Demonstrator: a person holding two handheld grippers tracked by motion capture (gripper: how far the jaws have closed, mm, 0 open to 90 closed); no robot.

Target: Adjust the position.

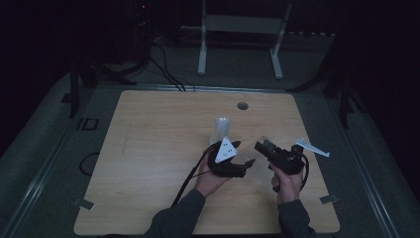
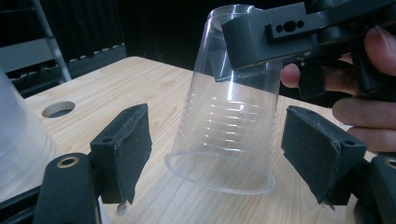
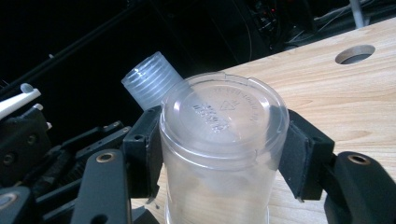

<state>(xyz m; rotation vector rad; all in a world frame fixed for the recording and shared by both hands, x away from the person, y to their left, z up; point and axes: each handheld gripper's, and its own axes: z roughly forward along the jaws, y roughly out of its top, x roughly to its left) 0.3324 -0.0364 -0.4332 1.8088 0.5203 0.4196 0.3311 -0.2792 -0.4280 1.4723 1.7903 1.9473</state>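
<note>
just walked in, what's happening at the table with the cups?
A person works two handheld grippers over the wooden table. The right gripper is clamped on the base end of an upside-down clear plastic cup, holding it above the tabletop. The left gripper straddles that cup's rim, its fingers open and clear of it. A stack of similar cups stands upside down just beyond.

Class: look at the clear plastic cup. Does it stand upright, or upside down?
Upside down: the clear cup has its wide rim near the table, base uppermost, clamped by the right gripper.
</note>
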